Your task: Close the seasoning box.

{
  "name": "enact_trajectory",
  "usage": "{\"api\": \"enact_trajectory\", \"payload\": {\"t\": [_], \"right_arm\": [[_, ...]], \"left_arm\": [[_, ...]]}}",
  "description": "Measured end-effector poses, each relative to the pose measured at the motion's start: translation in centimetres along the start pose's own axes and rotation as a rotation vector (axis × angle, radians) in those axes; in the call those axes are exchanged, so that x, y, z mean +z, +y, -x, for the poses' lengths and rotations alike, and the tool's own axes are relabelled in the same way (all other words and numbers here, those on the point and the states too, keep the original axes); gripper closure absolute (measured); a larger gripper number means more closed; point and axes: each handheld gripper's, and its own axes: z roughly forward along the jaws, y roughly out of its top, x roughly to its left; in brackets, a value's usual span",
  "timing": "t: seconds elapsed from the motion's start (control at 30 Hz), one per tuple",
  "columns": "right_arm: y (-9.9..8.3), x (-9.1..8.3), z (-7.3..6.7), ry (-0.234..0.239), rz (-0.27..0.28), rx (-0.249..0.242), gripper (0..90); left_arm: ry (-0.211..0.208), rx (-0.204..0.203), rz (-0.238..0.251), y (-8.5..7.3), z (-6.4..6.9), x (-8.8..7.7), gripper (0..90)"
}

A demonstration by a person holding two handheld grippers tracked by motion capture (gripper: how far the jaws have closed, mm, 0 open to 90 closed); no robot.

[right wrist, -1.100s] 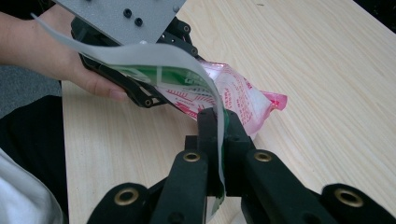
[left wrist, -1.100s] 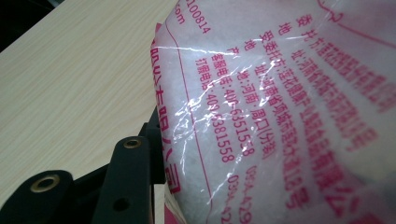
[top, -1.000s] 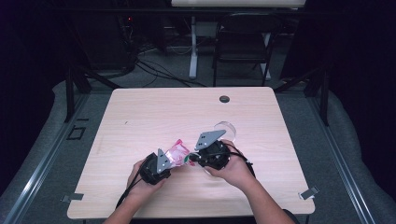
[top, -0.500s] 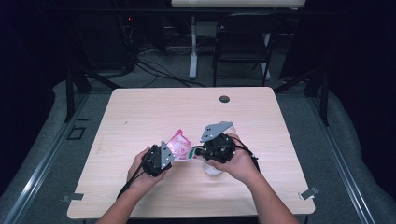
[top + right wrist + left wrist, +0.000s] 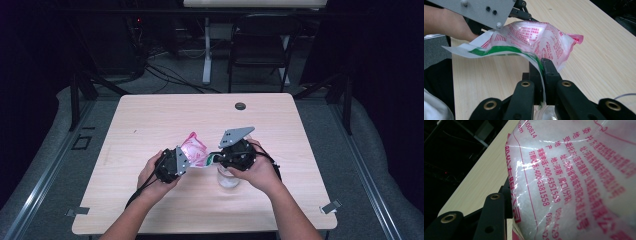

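Note:
A pink-and-white printed plastic bag with white contents hangs above the table between both grippers. My left gripper grips the bag's body; in the left gripper view the bag presses against one black finger. My right gripper is shut on the bag's flat green-and-white top strip. In the right gripper view that strip runs between the right gripper's pads, and the bag bulges beyond. The right jaws have just been opening slightly, with the strip still pinched. A clear cup stands under the right hand.
The light wooden table has a black round grommet near its far edge. A dark folding chair and cables stand beyond the table. The person's forearms come in over the front edge.
Both grippers have risen slightly and moved away from the person with the bag stretched between them. The clear cup now shows in front of the right hand.

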Motion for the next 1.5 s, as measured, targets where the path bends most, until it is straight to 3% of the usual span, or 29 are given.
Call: {"api": "enact_trajectory", "payload": {"t": [0.47,0.73,1.07,1.5], "right_arm": [[-0.2,-0.8,-0.3,-0.015,0.026,-0.005,82.5],[-0.6,-1.4,-0.4,-0.039,0.030,-0.015,78.8],[-0.8,-1.9,-0.4,-0.054,0.041,-0.012,89.7],[-1.2,-2.5,0.0,-0.056,0.047,0.002,90.0]], "left_arm": [[0.037,0.038,0.016,0.9,-0.2,-0.3,58.2],[0.053,0.080,0.014,1.5,0.0,-0.2,58.3],[0.094,0.125,0.015,2.3,-0.1,-0.2,58.3],[0.136,0.174,0.019,3.4,-0.1,-0.1,58.4]]}}
